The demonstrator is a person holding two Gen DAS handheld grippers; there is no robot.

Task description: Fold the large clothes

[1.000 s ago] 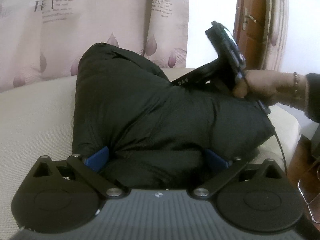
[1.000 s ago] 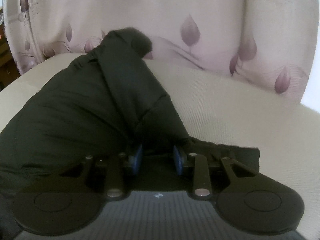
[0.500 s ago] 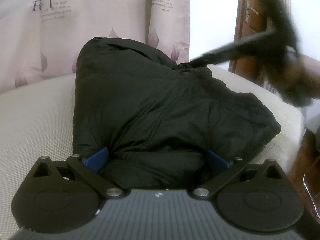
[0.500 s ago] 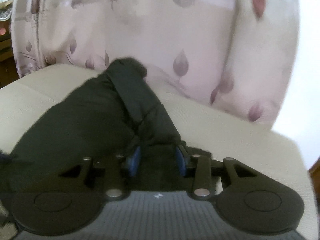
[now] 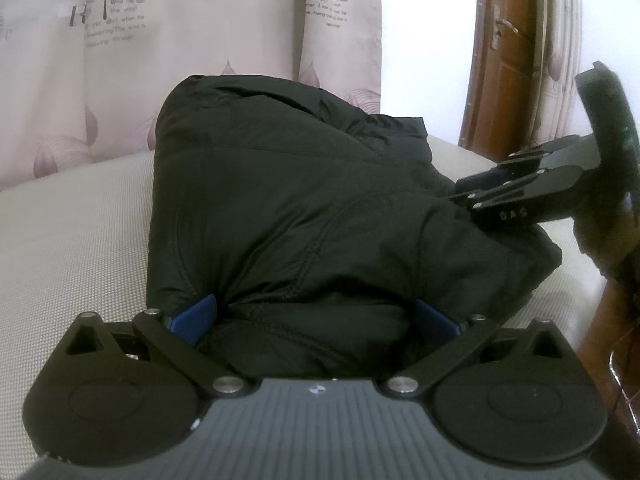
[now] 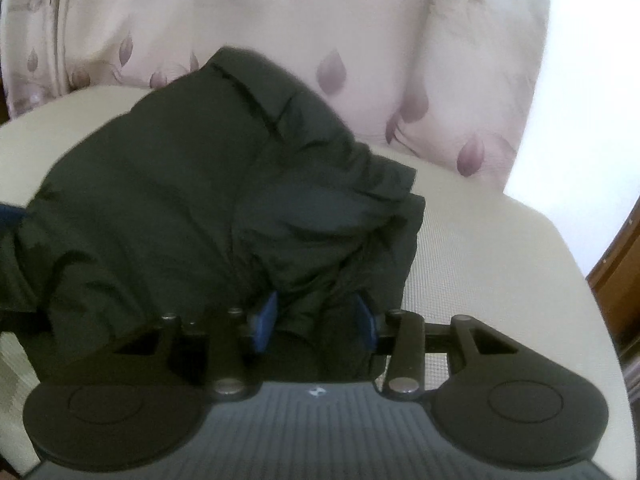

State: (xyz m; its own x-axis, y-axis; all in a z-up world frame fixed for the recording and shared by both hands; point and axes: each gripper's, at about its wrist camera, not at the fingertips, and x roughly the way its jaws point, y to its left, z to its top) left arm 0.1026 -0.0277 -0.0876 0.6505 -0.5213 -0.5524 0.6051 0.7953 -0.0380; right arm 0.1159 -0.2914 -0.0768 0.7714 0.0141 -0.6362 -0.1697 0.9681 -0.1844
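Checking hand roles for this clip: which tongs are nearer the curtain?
Right. The right tongs sit at the black jacket's far side towards the curtain; the left tongs straddle its near edge.

a pale pink curtain (image 5: 180, 60) with purple leaves and the word "love" hangs behind a cream cushion seat (image 5: 72, 248). bright white light comes in beside a brown wooden door (image 5: 508, 60).
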